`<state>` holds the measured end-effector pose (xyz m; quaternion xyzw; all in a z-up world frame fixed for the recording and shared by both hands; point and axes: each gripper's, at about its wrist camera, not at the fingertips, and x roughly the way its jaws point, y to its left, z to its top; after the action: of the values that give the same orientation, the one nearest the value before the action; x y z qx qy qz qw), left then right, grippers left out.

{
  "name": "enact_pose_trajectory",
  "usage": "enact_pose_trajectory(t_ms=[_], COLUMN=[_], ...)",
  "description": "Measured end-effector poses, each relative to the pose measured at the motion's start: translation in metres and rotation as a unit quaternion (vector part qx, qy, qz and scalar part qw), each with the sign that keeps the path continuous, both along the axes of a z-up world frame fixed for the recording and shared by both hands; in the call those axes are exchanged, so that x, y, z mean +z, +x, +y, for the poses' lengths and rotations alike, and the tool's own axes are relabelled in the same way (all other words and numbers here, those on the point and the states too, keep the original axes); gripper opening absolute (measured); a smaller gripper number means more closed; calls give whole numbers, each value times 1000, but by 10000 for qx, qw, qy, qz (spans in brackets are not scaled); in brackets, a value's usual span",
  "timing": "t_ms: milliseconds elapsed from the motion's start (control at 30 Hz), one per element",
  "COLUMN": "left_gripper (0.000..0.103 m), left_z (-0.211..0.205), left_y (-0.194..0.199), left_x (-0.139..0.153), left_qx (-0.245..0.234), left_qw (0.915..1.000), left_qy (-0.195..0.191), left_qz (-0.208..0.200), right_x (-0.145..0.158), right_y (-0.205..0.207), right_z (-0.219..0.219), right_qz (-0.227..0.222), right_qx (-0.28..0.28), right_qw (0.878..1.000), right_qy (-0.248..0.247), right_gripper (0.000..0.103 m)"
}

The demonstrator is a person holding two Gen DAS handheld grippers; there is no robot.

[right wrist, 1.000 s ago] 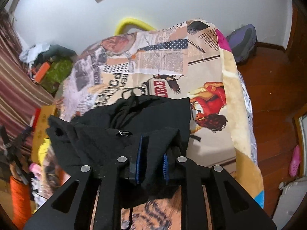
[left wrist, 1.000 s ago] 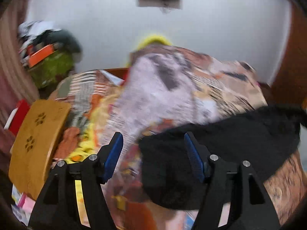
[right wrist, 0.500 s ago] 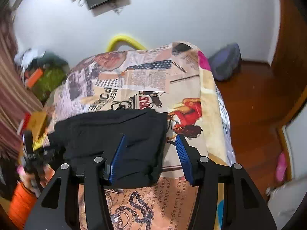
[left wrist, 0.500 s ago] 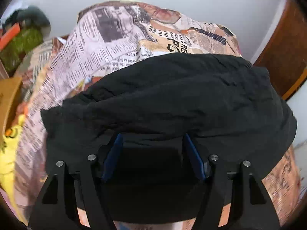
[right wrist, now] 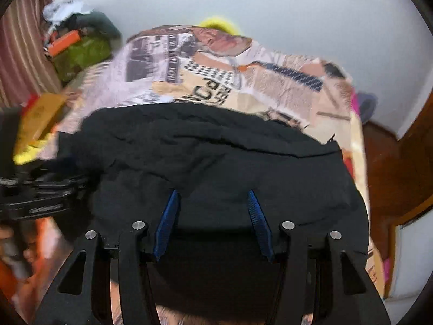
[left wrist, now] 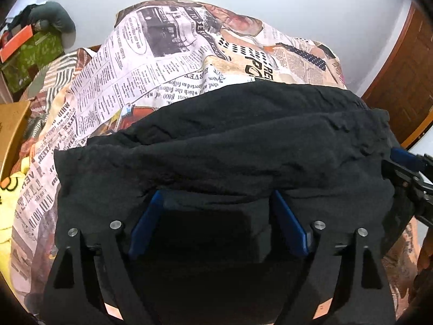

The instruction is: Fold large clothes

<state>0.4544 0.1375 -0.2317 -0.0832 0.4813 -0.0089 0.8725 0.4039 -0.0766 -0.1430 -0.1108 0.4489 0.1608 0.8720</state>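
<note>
Black garment [left wrist: 230,140] x1, grippers x2

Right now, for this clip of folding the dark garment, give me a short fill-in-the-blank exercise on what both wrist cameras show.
1. The garment lying on the bed is ____ in colour.
2. The bedspread under it is printed like pages of a ____.
3. The left gripper and the right gripper both have their fingers ____, with garment fabric between them.
4. The pads on the fingers are ____ in colour.

Missing words: black; newspaper; open; blue
</note>
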Motion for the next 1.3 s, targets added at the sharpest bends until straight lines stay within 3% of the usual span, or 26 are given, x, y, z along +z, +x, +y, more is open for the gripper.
enact_pose_trajectory(t_ms=[67,167,233,333,533,667,800,867,1000,1067,1167,1300], left_gripper=[86,86,86,86,86,86,86,86,86,86,88,91], left_z=[2,7,8,16,71,108,125,130,131,129,127,128], left_y=[-1,-5,-11,-24,-68,-94,-106,-108,-106,-97,-79,-62], left_x=[-1,-1,2,8,3,-19,-45,-59,-87,-90,-94,-95], left_qx=[40,143,250,442,1390,1995,2257,2337,2414,2312,2204,2436], left_qw=[10000,9997,9995,9989,9889,9745,9534,9357,8897,8843,8842,8796], left_qy=[-54,-212,-172,-79,-510,-1025,-1977,-2616,-3851,-4041,-4106,-4085], left_qz=[-34,-52,-95,-161,-151,99,332,380,424,363,305,125], right_x=[-2,-4,-5,-8,-9,-9,-9,-9,-9,-9,-9,-9], right_y=[1,9,11,9,6,7,6,6,5,5,5,5], right_z=[-3,-14,-13,-10,-9,-10,-9,-10,-9,-10,-11,-11], right_qz=[-123,132,164,106,31,7,-27,-13,-33,-48,-67,-58], right_qx=[9,-24,-42,-79,-116,-129,-125,-127,-122,-121,-116,-128], right_qw=[9999,9995,9995,9998,9998,9997,9998,9997,9997,9997,9997,9996], right_qy=[16,281,261,177,171,188,171,185,189,190,202,235], right_gripper=[59,65,73,75,76,77,77,77,77,77,77,78])
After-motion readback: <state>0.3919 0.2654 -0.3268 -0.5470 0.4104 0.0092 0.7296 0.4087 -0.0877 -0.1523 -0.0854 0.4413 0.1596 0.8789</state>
